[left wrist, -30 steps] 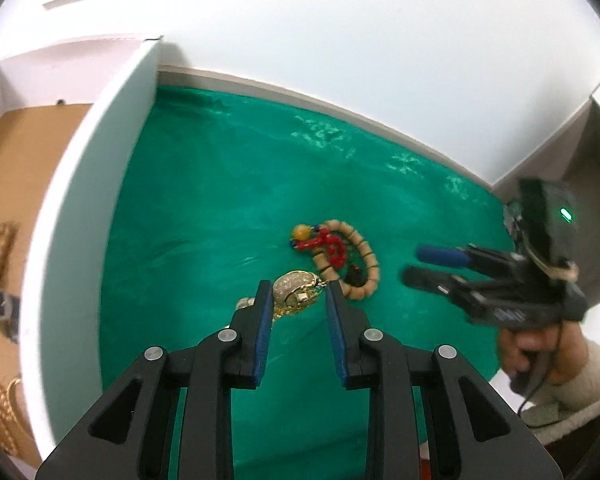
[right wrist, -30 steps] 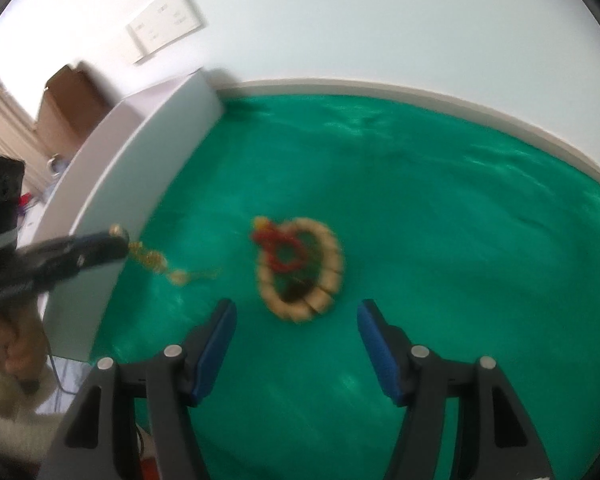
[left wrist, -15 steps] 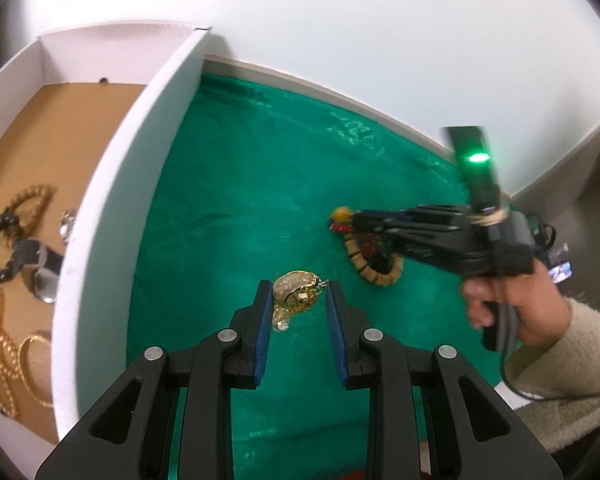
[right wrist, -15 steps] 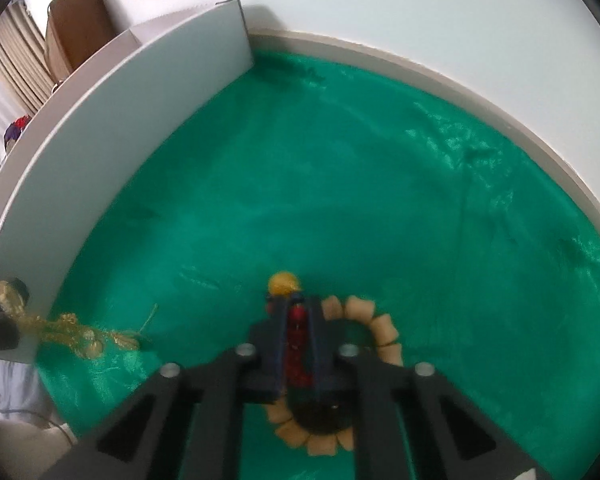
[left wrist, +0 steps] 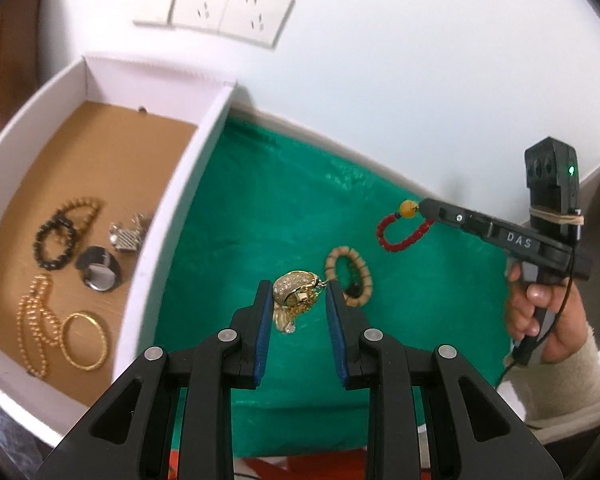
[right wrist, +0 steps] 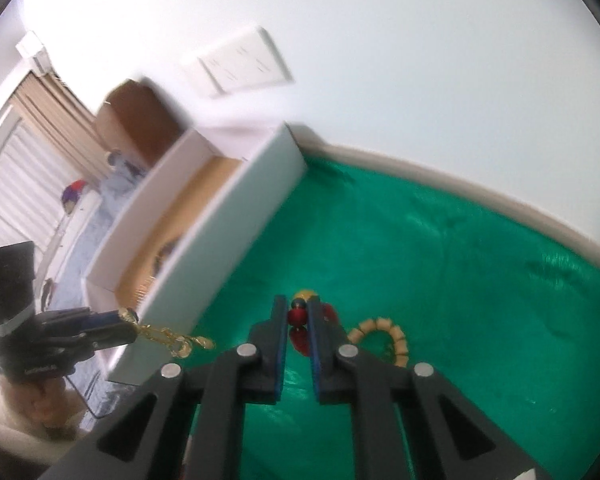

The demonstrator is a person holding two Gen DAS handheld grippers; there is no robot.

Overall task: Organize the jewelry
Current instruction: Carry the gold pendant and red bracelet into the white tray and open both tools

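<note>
- The green cloth (left wrist: 260,208) runs from the white box (left wrist: 180,216) wall to the pale wall behind; most of it lies bare; only the wooden bead bracelet (left wrist: 348,276) rests on it
- "DAS" reads on the right gripper (left wrist: 422,206)
- The left gripper (left wrist: 296,300) tilts downward, narrow, clamped on a gold watch (left wrist: 294,294) beside the box
- The right gripper, held by a hand (left wrist: 540,312), pinches a red bead bracelet (left wrist: 400,232) hanging clear above the cloth

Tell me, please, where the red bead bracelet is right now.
In the left wrist view the red bead bracelet hangs at right from the shut right gripper, above the green cloth and beyond the wooden bead bracelet lying there.
</note>
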